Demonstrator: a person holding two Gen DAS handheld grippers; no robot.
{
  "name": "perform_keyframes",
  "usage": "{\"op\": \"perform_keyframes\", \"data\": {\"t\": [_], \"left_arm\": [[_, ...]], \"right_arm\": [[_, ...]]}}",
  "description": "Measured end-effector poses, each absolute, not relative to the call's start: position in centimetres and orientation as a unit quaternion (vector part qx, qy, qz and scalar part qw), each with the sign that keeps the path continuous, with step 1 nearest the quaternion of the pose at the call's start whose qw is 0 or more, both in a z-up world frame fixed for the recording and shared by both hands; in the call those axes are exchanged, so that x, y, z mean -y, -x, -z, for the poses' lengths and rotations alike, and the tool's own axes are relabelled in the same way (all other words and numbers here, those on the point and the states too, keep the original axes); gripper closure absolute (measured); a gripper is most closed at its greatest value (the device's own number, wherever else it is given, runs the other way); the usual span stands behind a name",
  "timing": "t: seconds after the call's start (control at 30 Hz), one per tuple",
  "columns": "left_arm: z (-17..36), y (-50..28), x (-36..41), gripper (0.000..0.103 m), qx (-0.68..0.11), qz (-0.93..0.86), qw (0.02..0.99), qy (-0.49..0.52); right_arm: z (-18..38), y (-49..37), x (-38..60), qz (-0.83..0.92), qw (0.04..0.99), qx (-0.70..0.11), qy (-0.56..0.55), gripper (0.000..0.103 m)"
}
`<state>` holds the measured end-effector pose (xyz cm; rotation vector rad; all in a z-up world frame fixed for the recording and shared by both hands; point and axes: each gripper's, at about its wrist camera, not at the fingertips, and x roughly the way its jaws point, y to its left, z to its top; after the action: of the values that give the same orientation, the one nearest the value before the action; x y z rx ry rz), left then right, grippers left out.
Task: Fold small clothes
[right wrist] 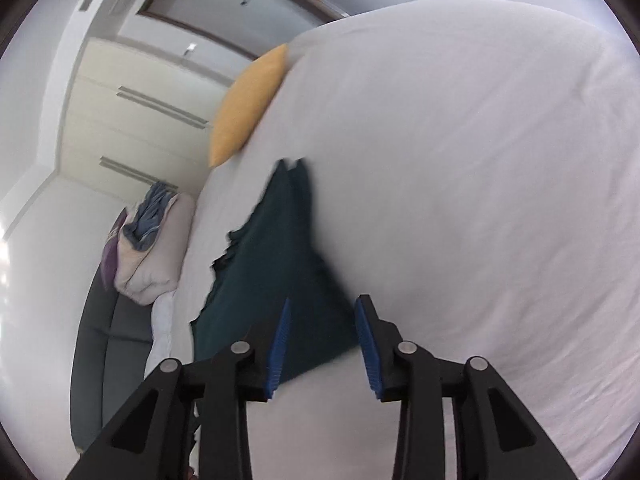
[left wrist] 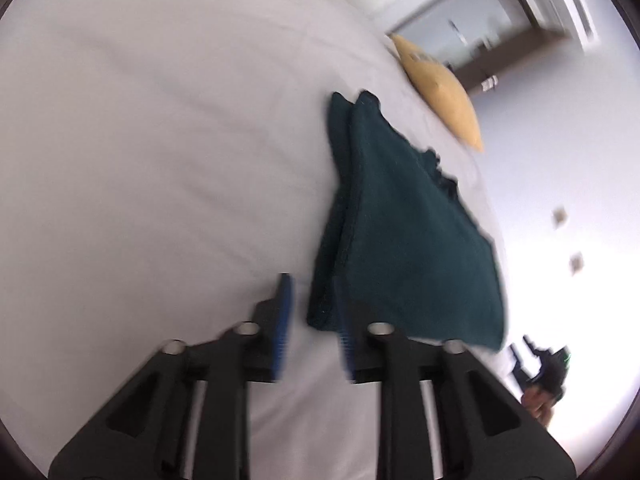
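A dark teal garment (left wrist: 404,224) lies folded in layers on the white bed sheet (left wrist: 160,140). My left gripper (left wrist: 314,304) is open and empty, with the garment's near corner just ahead of its right finger. In the right wrist view the same garment (right wrist: 276,276) lies ahead and to the left, its near corner showing between the fingers. My right gripper (right wrist: 324,320) is open and holds nothing. The right gripper and the hand on it (left wrist: 540,368) also show low at the right of the left wrist view.
A yellow pillow (left wrist: 440,88) lies at the bed's far edge, also in the right wrist view (right wrist: 248,108). A pile of bedding and clothes (right wrist: 144,236) sits on a dark sofa (right wrist: 112,344) beside the bed. White cupboards (right wrist: 132,120) stand behind.
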<state>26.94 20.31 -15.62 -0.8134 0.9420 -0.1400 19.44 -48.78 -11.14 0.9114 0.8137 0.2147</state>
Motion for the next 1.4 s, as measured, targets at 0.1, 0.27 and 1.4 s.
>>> {"op": "perform_keyframes", "data": {"t": [0.1,0.27,1.4], "left_arm": [[16.3,-27.0,-20.6,0.017,-0.413,0.085,0.790,0.445],[17.4,-30.8,-20.0,0.014,-0.451,0.104,0.755,0.466],[15.8,-37.1,-16.8,0.094,-0.468,0.211,0.714,0.476]], "right_arm": [[9.4,-21.1,44.8,-0.159,0.812,-0.378,-0.416,0.053],[8.6,-24.5,38.1,-0.235,0.791,-0.399,-0.400,0.052],[14.2,-34.7,22.8,-0.303,0.728,-0.521,-0.326,0.052]]}}
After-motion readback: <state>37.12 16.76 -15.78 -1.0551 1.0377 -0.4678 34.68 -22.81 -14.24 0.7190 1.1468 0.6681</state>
